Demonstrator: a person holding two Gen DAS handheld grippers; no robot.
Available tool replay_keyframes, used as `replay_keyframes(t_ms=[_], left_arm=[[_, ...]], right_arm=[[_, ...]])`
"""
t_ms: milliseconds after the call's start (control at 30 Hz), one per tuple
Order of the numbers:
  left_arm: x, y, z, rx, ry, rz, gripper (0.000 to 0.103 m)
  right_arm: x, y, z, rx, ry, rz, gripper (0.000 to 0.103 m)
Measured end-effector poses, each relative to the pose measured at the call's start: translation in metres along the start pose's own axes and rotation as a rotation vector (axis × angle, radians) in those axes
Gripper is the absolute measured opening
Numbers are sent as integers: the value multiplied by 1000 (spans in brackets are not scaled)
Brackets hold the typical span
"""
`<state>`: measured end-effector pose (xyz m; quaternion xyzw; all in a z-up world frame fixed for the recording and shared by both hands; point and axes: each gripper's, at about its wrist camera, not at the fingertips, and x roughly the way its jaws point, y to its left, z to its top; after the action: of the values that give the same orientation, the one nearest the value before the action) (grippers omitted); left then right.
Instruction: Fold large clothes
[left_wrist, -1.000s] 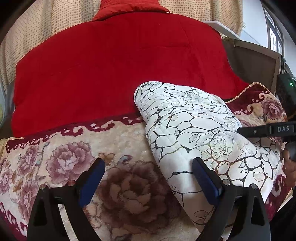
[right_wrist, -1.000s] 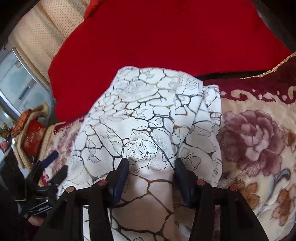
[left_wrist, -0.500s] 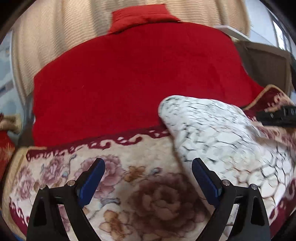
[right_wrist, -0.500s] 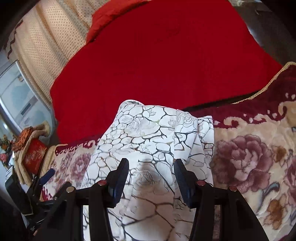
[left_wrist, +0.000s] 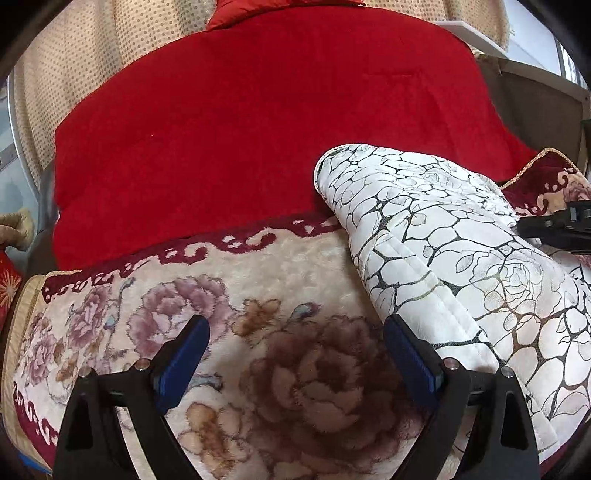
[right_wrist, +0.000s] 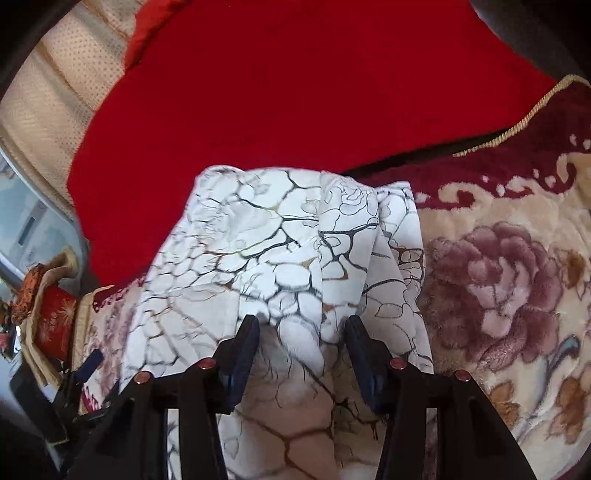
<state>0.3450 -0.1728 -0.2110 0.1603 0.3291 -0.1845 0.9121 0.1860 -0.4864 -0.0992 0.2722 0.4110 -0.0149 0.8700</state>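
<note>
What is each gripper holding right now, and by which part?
Right gripper: closing on a raised fold of the white patterned garment, near its closer end. Left gripper: open, holding nothing.

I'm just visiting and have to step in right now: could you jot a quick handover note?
Left gripper: open, empty, over the floral blanket, beside the garment.
Right gripper: jaws closing around a bunched fold of the white patterned garment.
Garment lies partly folded across the floral blanket, its far end on the red cover.
Done: some layers doubled over.
Left: probably finish the grip, complete the fold, flatten.
</note>
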Motion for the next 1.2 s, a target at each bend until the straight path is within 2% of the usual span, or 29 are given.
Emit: replay_keyframes(t_ms=[200, 300, 400, 500, 600, 733, 900, 1033, 1100, 1200], left_arm=[[-2, -1, 1, 9, -9, 8, 95], [-2, -1, 1, 11, -10, 9, 95], [-2, -2, 1, 9, -11, 5, 95], [-1, -3, 1, 10, -10, 4, 95], [-2, -2, 2, 8, -14, 11, 95], [-5, -2, 3, 13, -22, 25, 95], [-9, -4, 6, 17, -41, 32, 95], [-10, -5, 7, 18, -46, 36, 95], [-10, -5, 7, 18, -46, 34, 95], [-10, -6, 6, 21, -46, 34, 95]], right_arm=[[-30, 23, -10, -134, 7, 45, 51], [-34, 30, -15, -190, 49, 70, 51], [-19, 29, -23, -223, 111, 49, 51], [2, 28, -33, -223, 150, 24, 52], [-6, 32, -31, -248, 124, 27, 53], [-24, 20, -26, -201, 84, 83, 54], [-42, 8, -21, -184, 18, 91, 54], [-41, 5, -20, -185, 51, 88, 54], [-27, 2, -23, -181, 121, 65, 54], [-11, -2, -31, -166, 166, 62, 54]])
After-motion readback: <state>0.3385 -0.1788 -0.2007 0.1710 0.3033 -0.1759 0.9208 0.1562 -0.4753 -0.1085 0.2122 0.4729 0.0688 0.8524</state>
